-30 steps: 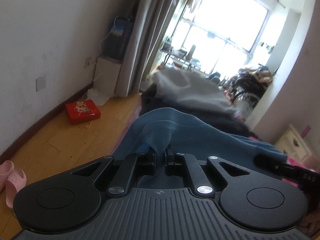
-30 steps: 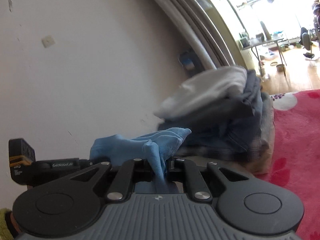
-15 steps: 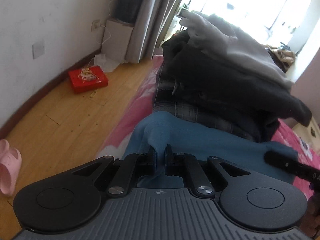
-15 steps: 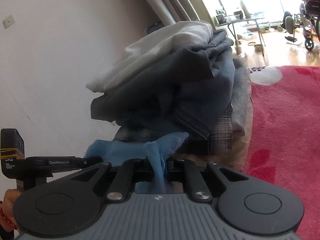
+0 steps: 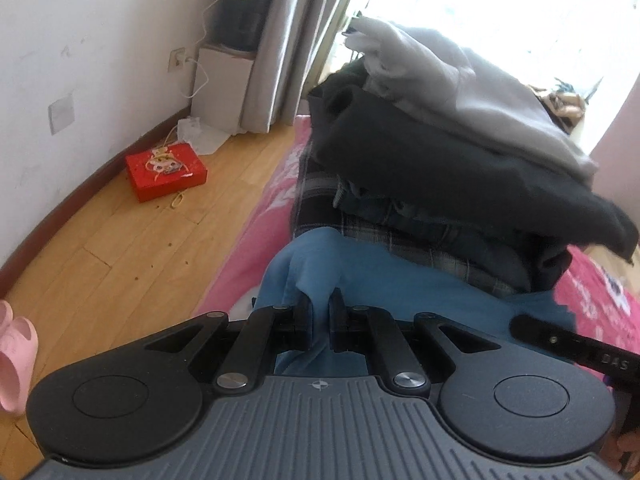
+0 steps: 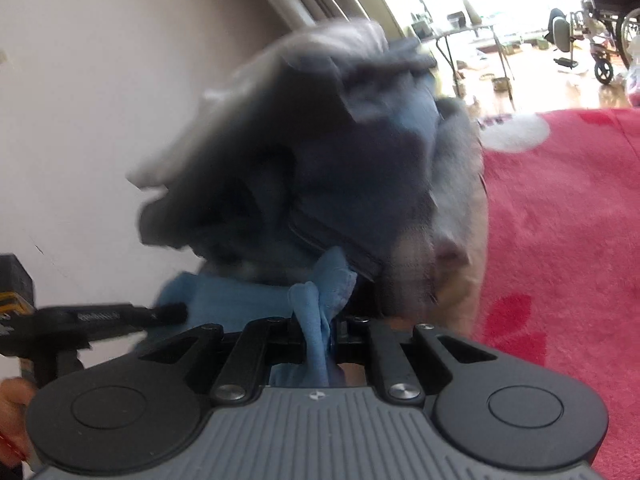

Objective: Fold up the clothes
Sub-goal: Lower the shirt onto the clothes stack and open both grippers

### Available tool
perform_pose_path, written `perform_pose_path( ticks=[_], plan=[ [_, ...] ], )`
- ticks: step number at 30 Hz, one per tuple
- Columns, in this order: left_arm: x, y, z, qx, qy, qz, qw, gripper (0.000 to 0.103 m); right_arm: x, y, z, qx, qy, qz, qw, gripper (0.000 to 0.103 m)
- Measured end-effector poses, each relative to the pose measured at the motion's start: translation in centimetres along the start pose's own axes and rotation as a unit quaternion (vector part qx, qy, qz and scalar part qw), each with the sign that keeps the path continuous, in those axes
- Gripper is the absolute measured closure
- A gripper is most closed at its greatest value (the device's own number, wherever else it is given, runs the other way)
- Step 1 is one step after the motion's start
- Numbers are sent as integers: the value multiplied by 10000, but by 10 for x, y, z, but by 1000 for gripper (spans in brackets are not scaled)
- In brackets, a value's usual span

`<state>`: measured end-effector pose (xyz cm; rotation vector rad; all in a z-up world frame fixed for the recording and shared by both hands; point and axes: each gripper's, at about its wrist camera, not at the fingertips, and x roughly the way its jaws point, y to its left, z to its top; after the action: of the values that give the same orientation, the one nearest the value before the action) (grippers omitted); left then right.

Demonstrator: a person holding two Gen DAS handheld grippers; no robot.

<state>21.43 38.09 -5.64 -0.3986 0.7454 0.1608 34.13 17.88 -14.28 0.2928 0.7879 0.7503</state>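
1. The left gripper (image 5: 319, 312) has its jaws pinched on a bunched edge of the blue garment (image 5: 384, 292), whose cloth runs between the fingers and spreads ahead of them.
2. The right gripper (image 6: 322, 322) is likewise clamped on a gathered tuft of the same blue garment (image 6: 320, 304); holding two points probably lets the person keep an edge taut for a fold.
3. Straight ahead of both tools, touching the blue cloth's far side, rises a pile of clothes (image 5: 440, 152): grey on top, black beneath, plaid at the bottom.
4. Everything rests on a pink blanket (image 6: 560, 220), which lies to the right of the right gripper.
5. Whether this fold is opening or finishing, the pictures do not settle.
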Motion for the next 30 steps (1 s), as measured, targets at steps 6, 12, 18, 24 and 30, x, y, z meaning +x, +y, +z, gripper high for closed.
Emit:
perform_pose_path(
  ticks=[6,12,18,24,30],
  plan=[
    [-1,2,0,56,-52,39,10000,95,1,-5,-6,89,29,19,10000,92],
    [0,6,-4,-35,-12,180,9998,84,5,-13,-2,283,245,-206,9991,56],
    [-16,27,0,-776,-155,192,9967,67,-22,-28,6,590,153,-168,9980,50],
    [-44,8,4,-331,-657,71,9973,67,-65,-11,13,-7,-483,-192,9986,67],
    [-26,-5,9,-36,-454,-138,9989,67,-26,26,9,-791,47,25,9969,75]
  ],
)
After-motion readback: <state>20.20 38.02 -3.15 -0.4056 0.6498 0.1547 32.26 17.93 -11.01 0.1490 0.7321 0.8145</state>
